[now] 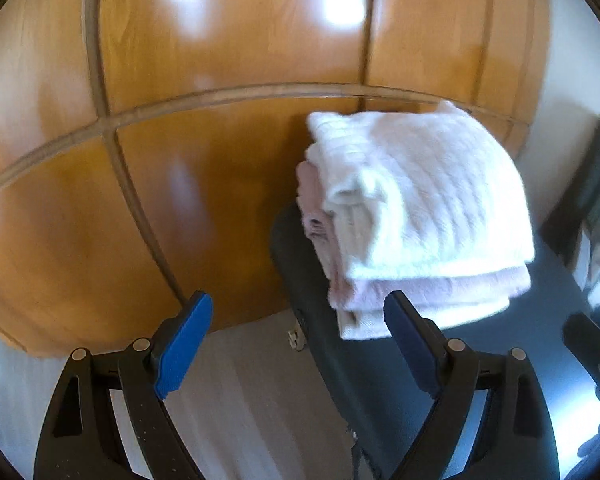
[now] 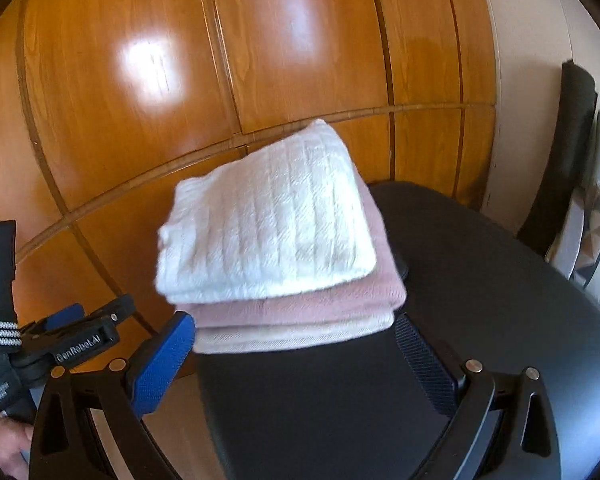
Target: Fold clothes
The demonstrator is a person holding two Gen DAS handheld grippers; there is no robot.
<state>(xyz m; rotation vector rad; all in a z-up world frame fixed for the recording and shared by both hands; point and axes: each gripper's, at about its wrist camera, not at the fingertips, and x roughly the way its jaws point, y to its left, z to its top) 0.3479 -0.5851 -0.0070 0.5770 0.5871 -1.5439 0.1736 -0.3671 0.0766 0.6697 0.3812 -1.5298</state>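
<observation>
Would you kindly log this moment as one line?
left gripper open, empty | right gripper open, empty | folded stack on dark seat

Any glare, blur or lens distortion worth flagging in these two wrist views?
Left wrist: blown-out glare patches on the wooden panels, motion blur on the folded stack. Right wrist: glare on the panels again, fisheye bowing their seams, stack slightly sharper.

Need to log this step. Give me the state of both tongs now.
Left tongs: open, holding nothing.
Right tongs: open, holding nothing; the folded stack lies on the dark seat ahead.
</observation>
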